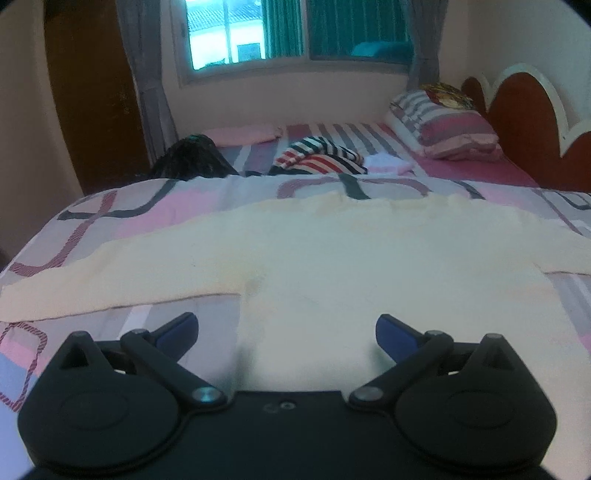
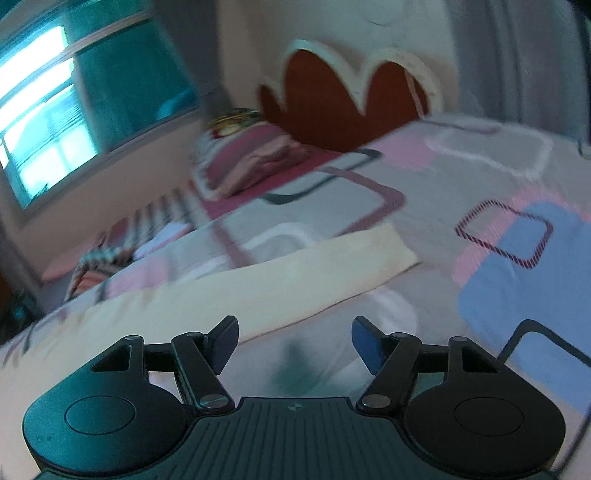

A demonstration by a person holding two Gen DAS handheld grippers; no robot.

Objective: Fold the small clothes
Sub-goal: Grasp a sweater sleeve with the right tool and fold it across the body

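A cream long-sleeved top (image 1: 332, 258) lies spread flat on the patterned bedcover (image 1: 110, 214), sleeves out to both sides. My left gripper (image 1: 286, 328) is open and empty, low over the garment's near hem. In the right wrist view one cream sleeve (image 2: 295, 273) stretches across the cover to its cuff. My right gripper (image 2: 293, 341) is open and empty, just in front of that sleeve's near edge. This view is motion-blurred.
A pile of striped clothes (image 1: 321, 158), a dark garment (image 1: 192, 158) and a folded pink cloth (image 1: 243, 133) lie further back on the bed. Pillows (image 1: 443, 125) rest against the red headboard (image 1: 524, 110). A window (image 1: 258, 33) is behind.
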